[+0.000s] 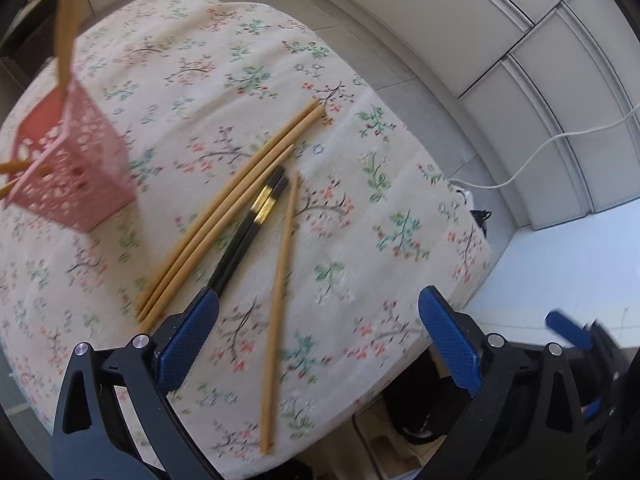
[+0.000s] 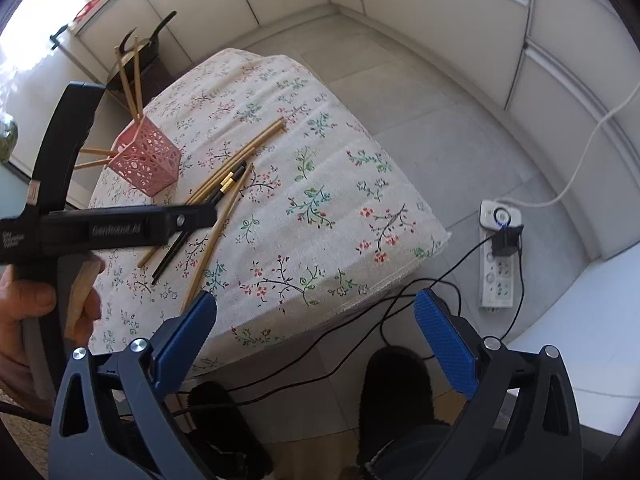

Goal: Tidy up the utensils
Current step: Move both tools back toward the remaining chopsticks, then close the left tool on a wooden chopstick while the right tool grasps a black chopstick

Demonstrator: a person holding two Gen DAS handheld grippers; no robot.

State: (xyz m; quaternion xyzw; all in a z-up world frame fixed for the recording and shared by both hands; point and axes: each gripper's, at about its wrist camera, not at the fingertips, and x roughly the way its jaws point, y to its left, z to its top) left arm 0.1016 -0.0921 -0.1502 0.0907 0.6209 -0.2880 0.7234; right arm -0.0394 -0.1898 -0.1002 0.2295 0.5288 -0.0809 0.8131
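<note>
Both grippers hover empty over loose chopsticks on a floral-clothed surface (image 1: 360, 208).

The left gripper (image 1: 318, 334) and right gripper (image 2: 316, 332) each hold their jaws wide apart, gripping nothing. Wooden chopsticks (image 1: 240, 200) and a black pair (image 1: 248, 228) lie loose mid-cloth. The pink perforated holder (image 2: 146, 160), some sticks already inside, stands just beside them.
</note>
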